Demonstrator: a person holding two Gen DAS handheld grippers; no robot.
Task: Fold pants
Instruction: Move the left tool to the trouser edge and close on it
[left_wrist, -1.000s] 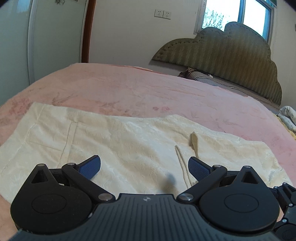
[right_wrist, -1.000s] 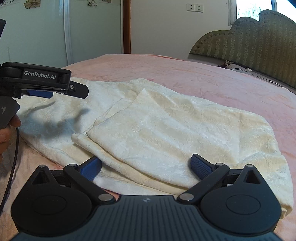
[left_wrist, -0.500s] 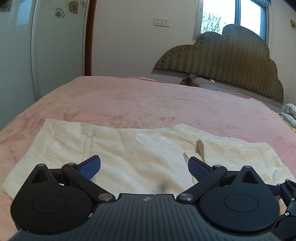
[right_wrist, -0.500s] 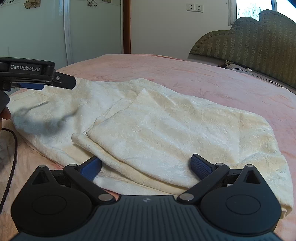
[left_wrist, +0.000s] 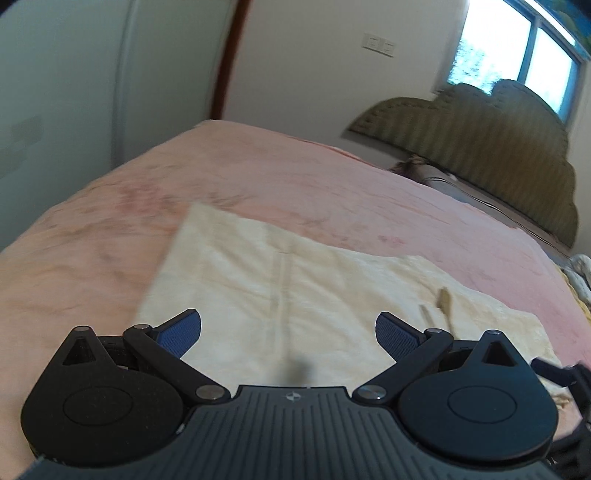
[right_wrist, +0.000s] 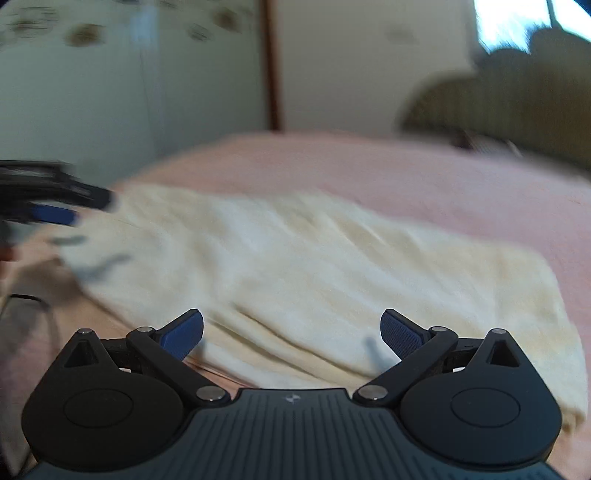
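- The cream pants (left_wrist: 295, 295) lie flat on the pink bed cover (left_wrist: 258, 177), spread across the near part of the bed, with bare cover beyond them toward the far edge.
- In the left wrist view a straight seam runs down the cloth, and 2 thin drawstring ends (left_wrist: 443, 302) lie on the fabric toward the right side.
- In the right wrist view the pants (right_wrist: 314, 266) are blurred; soft folds run across them, and their right end lies toward the bed's right side.
- The left gripper (left_wrist: 288, 332) hangs over the near edge of the pants with its 2 blue pads (left_wrist: 181, 332) spread wide apart, nothing between them.
- The right gripper (right_wrist: 291, 332) hangs over the near edge of the cloth as well, its blue pads (right_wrist: 400, 334) also wide apart and holding nothing.
- From the right wrist view the left gripper (right_wrist: 55, 210) shows as a blurred black shape with a blue pad, above the left end of the pants.
- An olive padded headboard (left_wrist: 480, 147) stands at the far right edge of the bed.
- A window (left_wrist: 517, 62) sits above the headboard, and a pale wardrobe door (left_wrist: 74, 74) stands past the bed's left corner.
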